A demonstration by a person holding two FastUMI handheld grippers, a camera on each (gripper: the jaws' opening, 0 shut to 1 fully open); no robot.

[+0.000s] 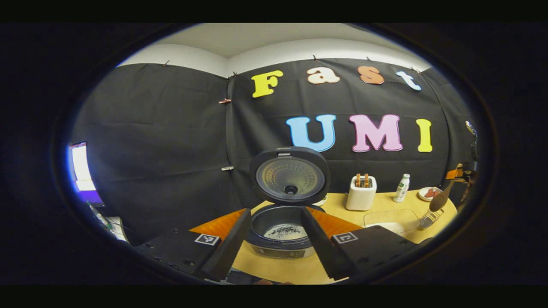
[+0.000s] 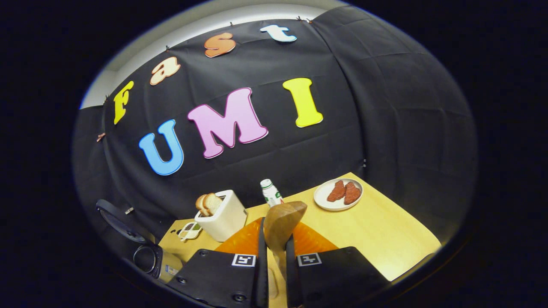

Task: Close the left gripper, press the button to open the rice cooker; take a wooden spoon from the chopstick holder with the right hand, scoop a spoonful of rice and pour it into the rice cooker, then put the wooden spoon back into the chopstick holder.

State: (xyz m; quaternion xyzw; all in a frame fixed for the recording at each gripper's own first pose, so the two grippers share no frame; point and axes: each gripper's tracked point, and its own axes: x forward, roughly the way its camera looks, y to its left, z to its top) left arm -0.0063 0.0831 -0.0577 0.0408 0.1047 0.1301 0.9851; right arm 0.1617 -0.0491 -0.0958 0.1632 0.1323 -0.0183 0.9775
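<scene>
Spoon (image 2: 282, 224) clamped between right tool (image 2: 276, 256) fingers.

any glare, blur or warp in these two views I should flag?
Left gripper view: strong fisheye bending the wall seams; a blown-out bright screen at the left edge; the open black rice cooker sharp. Right gripper view: horizon tilted, the round-bowled wooden spoon clamped in the right gripper looks soft up close; the white plate of red pieces evenly lit, no glare.
</scene>
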